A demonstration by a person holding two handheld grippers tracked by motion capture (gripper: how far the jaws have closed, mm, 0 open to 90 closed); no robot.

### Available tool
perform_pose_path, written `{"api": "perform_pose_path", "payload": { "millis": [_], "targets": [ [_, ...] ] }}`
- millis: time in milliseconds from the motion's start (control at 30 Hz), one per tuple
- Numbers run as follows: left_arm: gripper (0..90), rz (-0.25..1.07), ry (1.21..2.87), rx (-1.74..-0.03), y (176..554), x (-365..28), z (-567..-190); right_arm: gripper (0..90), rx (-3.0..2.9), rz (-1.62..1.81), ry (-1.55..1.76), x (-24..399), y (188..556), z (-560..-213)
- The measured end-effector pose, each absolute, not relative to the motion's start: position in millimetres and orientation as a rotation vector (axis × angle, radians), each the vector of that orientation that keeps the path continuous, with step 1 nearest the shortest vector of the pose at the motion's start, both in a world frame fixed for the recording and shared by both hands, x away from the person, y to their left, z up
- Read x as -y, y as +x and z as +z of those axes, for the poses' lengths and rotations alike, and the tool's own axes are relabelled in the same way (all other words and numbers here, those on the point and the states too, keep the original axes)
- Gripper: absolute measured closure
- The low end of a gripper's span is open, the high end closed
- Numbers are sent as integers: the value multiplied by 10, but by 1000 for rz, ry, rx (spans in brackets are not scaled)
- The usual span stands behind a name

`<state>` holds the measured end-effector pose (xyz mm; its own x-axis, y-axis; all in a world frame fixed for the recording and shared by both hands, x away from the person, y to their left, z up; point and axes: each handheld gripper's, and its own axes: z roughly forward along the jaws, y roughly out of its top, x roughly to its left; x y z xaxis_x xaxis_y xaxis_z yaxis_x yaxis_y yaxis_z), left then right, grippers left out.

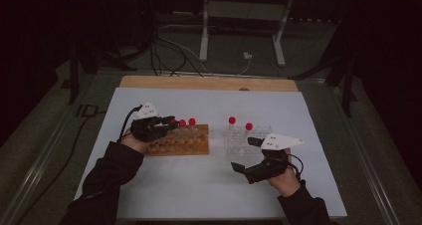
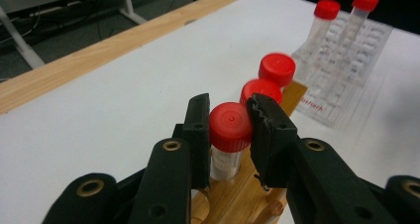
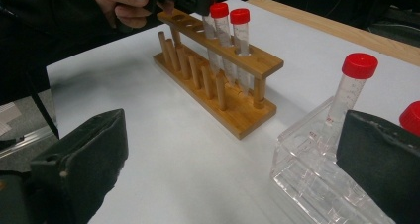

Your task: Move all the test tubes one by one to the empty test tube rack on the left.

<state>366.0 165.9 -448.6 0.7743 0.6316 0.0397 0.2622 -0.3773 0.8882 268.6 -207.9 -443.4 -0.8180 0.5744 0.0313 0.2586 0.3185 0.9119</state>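
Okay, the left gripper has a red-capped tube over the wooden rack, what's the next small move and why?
Probably open the left gripper. Its fingers clamp the red-capped tube, which already stands in the wooden rack beside two others, so letting go would leave it seated.

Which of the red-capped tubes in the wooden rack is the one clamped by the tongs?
The end tube nearest the left hand, held by the left tongs at its cap; the other two in the wooden rack stand free.

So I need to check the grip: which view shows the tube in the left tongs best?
The left gripper view: the tube sits close up, cap clamped between the left tongs. The high view shows it tiny; in the right gripper view the tongs hide it.
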Motion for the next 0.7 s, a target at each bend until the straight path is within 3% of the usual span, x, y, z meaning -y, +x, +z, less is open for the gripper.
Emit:
{"api": "perform_pose_path", "payload": {
  "millis": [533, 700],
  "targets": [
    [699, 453, 1987, -668, 3639, -1690, -4469, 0, -2247, 1548, 726, 2129, 2666, -4360],
    [581, 441, 1969, -648, 3577, -1771, -4399, 0, -2196, 1593, 677, 2168, 2654, -4319]
  ]
}}
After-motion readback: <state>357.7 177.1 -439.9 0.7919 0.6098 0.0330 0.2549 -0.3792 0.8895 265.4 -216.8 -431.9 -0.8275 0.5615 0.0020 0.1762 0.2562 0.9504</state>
